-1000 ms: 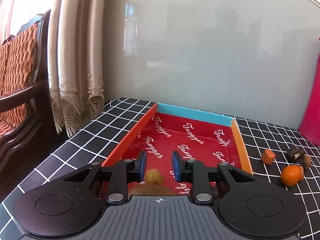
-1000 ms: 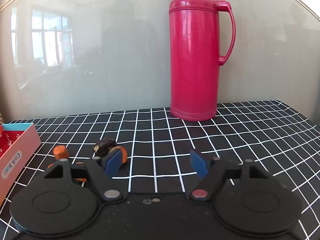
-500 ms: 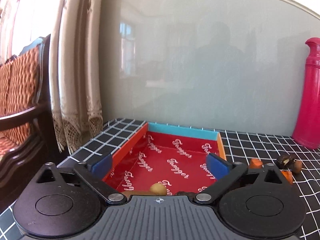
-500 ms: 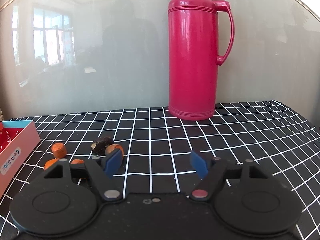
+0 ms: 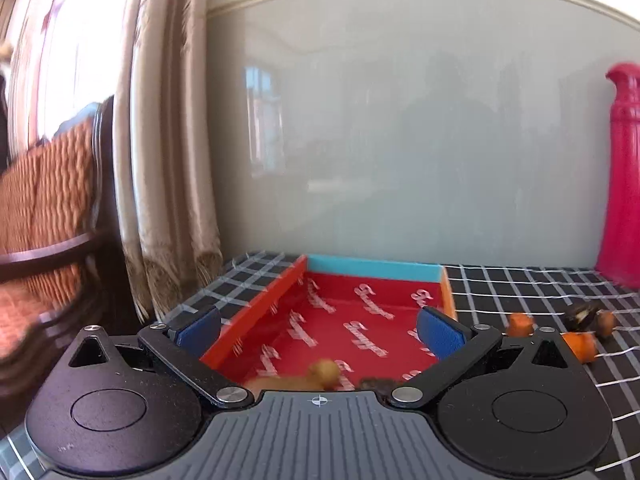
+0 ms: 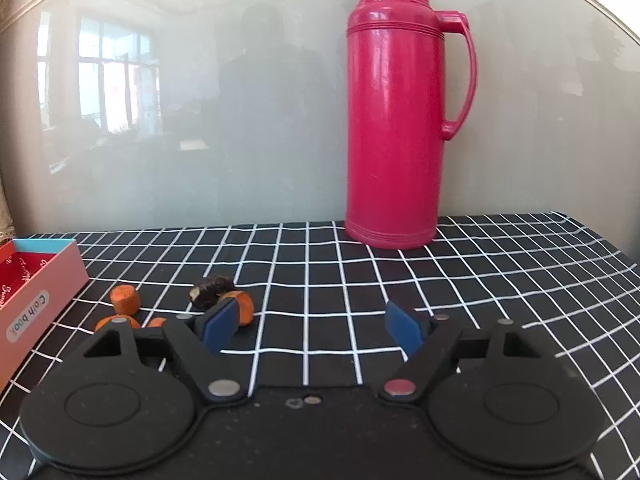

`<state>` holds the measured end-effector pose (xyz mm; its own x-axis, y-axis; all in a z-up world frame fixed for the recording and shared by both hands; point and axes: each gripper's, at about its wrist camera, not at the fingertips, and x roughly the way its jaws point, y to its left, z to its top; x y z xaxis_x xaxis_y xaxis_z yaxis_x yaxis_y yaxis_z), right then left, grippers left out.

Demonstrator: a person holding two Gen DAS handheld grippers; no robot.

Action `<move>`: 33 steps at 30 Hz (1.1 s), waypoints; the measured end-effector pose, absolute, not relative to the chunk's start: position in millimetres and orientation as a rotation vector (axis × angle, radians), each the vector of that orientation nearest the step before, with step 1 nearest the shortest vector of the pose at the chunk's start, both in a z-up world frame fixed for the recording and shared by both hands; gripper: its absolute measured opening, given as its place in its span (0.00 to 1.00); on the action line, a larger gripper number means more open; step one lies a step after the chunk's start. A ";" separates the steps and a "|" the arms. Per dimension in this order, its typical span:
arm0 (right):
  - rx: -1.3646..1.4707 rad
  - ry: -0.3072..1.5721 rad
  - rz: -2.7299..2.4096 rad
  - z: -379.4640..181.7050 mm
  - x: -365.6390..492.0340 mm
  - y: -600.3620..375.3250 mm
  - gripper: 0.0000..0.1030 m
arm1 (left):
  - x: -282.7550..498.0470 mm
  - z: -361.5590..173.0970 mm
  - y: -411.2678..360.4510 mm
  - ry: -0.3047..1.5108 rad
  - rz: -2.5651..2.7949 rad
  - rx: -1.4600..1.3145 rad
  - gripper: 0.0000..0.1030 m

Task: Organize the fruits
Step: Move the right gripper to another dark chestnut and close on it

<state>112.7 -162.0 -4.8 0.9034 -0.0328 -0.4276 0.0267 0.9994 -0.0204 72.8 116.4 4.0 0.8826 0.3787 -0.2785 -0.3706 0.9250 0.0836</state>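
Observation:
A red box (image 5: 360,332) with orange and blue walls lies on the checked cloth; a small yellow-brown fruit (image 5: 324,372) lies in its near end. My left gripper (image 5: 320,328) is open and empty above the box's near end. Several small orange pieces (image 5: 520,324) and a dark fruit (image 5: 580,314) lie on the cloth right of the box. In the right wrist view they show as an orange piece (image 6: 126,299) and the dark fruit (image 6: 210,290). My right gripper (image 6: 312,326) is open and empty, just right of them. The box's corner (image 6: 40,280) shows at far left.
A tall pink thermos (image 6: 394,120) stands at the back by the glass wall, also at the right edge in the left wrist view (image 5: 624,184). A curtain (image 5: 168,160) and a wooden chair (image 5: 52,208) stand left of the table.
My left gripper opened, let the yellow-brown fruit go into the box, and drew back and up. My right gripper stayed open and shifted slightly towards the fruits.

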 end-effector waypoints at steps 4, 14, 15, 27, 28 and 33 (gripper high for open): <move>-0.050 0.415 -0.004 -5.0 114.8 -151.6 0.77 | 79.0 1.9 124.9 0.319 0.400 0.029 1.00; -0.111 0.417 0.051 -8.8 136.1 -121.3 0.76 | 79.1 -0.9 160.5 0.334 0.479 0.018 1.00; -0.118 0.419 0.058 -9.5 139.3 -118.1 0.76 | 79.0 -1.1 165.5 0.334 0.491 0.014 1.00; -0.185 0.495 0.102 -25.9 187.7 -89.4 0.73 | 71.8 -6.2 235.1 0.343 0.649 -0.063 1.00; -0.185 0.504 0.105 -27.4 191.9 -88.6 0.71 | 72.5 -6.0 238.6 0.341 0.656 -0.066 1.00; -0.200 0.541 0.112 -32.4 210.1 -86.4 0.63 | 76.3 -7.2 248.4 0.347 0.666 -0.076 1.00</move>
<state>210.1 -86.4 -32.4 0.8519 0.0528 -0.5210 -0.1578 0.9745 -0.1593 76.3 248.4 -7.2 0.7313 0.5918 -0.3389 -0.6171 0.7858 0.0407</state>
